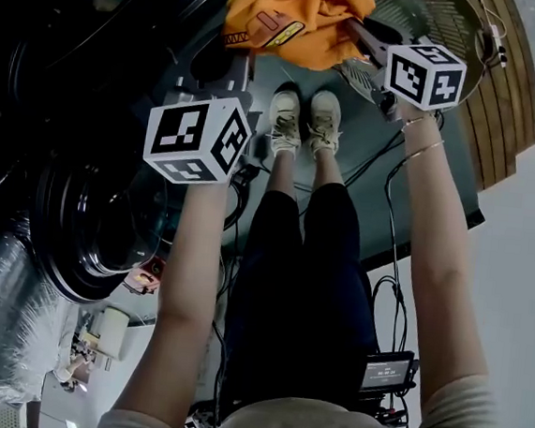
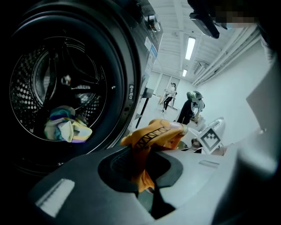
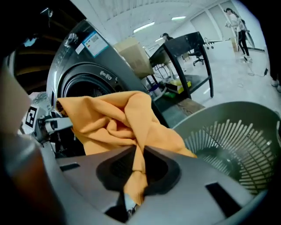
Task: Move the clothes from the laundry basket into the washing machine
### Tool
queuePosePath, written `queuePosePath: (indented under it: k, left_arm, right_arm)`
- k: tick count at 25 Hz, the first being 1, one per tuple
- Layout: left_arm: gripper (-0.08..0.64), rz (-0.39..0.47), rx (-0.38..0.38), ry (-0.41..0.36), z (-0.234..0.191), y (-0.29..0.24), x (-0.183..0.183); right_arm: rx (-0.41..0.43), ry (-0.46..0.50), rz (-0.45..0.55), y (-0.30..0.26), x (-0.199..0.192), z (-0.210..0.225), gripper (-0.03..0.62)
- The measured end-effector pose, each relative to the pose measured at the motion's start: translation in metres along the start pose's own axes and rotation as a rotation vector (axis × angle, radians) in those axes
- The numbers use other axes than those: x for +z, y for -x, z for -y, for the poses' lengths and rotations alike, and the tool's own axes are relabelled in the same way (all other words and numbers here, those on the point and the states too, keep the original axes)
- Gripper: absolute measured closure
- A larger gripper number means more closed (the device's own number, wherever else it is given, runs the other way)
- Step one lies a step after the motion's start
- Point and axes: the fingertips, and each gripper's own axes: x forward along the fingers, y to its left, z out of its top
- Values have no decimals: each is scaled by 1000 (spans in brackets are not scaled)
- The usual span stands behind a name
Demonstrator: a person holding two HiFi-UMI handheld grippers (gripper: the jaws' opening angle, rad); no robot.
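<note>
Left gripper point(image 2: 141, 163) and right gripper point(image 3: 135, 165) both clamp the orange garment point(image 1: 305, 14) at twelve o'clock; the laundry basket point(image 1: 442, 18) is cut off at the top edge.

Head view is pretty dim. The left half is so dark that the black round glass washer door point(image 1: 86, 238) nearly melts into shadow, while the pale smooth floor point(image 1: 525, 280) at the right edge looks blown out. Both gripper views get heavy fisheye bend, black corners and a soft bottom foreground. In the left gripper view, the long white ceiling strip light point(image 2: 190, 47) glares and hazes the far room. The crumpled orange cloth point(image 3: 118, 123) in the right gripper view is evenly lit and fairly sharp.
</note>
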Motion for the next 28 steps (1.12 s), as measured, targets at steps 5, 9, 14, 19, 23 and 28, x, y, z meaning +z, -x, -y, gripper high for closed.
queuePosePath:
  k: [5, 9, 14, 19, 23, 28]
  left_arm:
    - [517, 28, -9, -3, 5, 5, -1]
    - [414, 48, -103, 36, 25, 11, -3]
    - [274, 6, -215, 37, 48, 8, -22]
    - [258, -36, -173, -18, 42, -1, -33]
    - [258, -21, -131, 18, 23, 1, -35]
    - [329, -36, -132, 43, 9, 4, -43]
  right_arm:
    - [44, -47, 118, 28, 30, -37, 546]
    - [110, -47, 207, 39, 61, -80, 546]
    - [213, -19, 227, 33, 79, -132, 546]
    - [279, 95, 169, 20, 79, -175, 546]
    - [334, 172, 120, 10, 67, -205, 546]
    - [373, 153, 91, -5, 55, -219, 546]
